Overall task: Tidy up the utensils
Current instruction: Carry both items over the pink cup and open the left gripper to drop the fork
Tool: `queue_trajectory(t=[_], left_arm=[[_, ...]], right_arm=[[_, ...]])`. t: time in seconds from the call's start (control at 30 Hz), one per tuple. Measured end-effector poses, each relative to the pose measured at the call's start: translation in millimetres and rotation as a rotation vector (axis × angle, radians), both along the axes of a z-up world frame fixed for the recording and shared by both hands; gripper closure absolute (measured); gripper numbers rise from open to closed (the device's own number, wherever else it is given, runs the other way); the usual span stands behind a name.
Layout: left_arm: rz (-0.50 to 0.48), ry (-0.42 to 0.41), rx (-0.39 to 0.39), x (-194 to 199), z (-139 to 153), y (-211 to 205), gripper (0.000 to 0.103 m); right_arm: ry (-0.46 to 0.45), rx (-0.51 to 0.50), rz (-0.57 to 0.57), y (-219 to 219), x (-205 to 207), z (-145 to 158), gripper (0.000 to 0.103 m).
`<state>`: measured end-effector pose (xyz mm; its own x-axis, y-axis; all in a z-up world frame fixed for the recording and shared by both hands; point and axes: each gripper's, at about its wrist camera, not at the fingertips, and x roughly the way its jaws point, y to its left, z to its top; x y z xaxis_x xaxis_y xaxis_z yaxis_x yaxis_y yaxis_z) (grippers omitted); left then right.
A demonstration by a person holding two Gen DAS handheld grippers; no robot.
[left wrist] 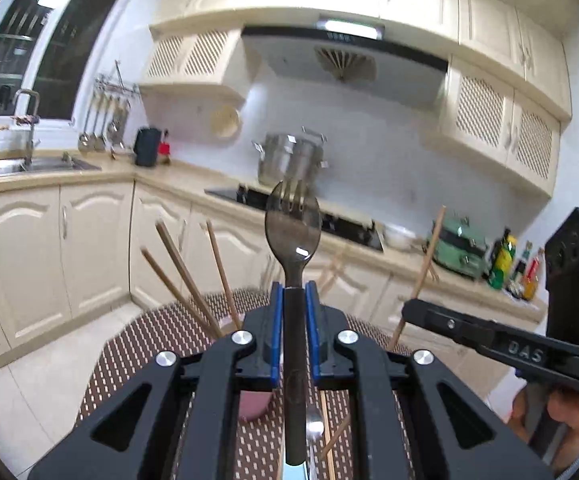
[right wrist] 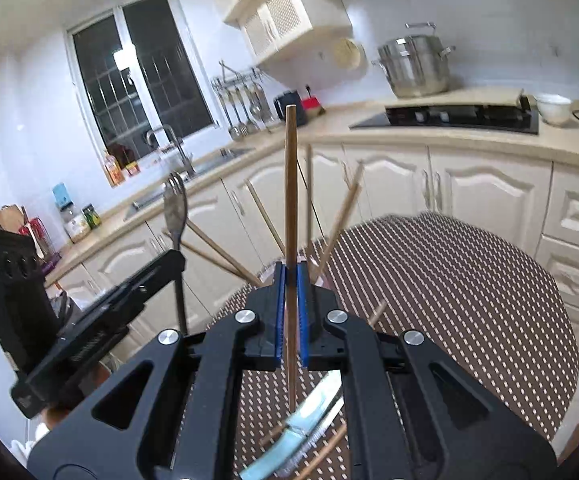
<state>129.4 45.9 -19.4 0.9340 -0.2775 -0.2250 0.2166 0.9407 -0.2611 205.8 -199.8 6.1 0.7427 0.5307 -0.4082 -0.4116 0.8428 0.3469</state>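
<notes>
Two claws clamped — left claw (left wrist: 294, 296) w/ spoon (left wrist: 293, 236) upright btwn pads, right claw (right wrist: 290, 280) w/ chopstick (right wrist: 290, 200).

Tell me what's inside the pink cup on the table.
Several wooden chopsticks stand in the pink cup, leaning outward. The left gripper covers most of the cup, so its bottom and any other contents can't be seen.

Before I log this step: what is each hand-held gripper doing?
Left hand-held gripper: closed on a dark spoon.
Right hand-held gripper: closed on a wooden chopstick.
</notes>
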Motion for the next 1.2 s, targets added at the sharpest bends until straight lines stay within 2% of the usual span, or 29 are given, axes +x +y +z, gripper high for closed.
queue_trajectory(t=[0.37, 0.63, 0.83, 1.2], left_arm=[[0.089, -0.125, -0.042, 30.7, 7.6, -5.5, 0.092], [0.127, -0.127, -0.071, 59.0, -1.2, -11.8, 0.092], [0.137, -0.118, -0.063, 71.2, -10.3, -16.7, 0.092], [0.150, -0.107, -0.032, 81.7, -20.8, -29.7, 0.092]], right_arm=[[-0.111, 0.051, -0.010, 17.4, 20.0, 24.5, 0.097], [-0.172, 0.042, -0.039, 27.1, 38.1, 31.2, 0.097], [-0.177, 0.036, -0.058, 28.8, 52.0, 25.1, 0.097], [-0.118, 0.029, -0.049, 29.1, 65.3, 5.0, 0.097]])
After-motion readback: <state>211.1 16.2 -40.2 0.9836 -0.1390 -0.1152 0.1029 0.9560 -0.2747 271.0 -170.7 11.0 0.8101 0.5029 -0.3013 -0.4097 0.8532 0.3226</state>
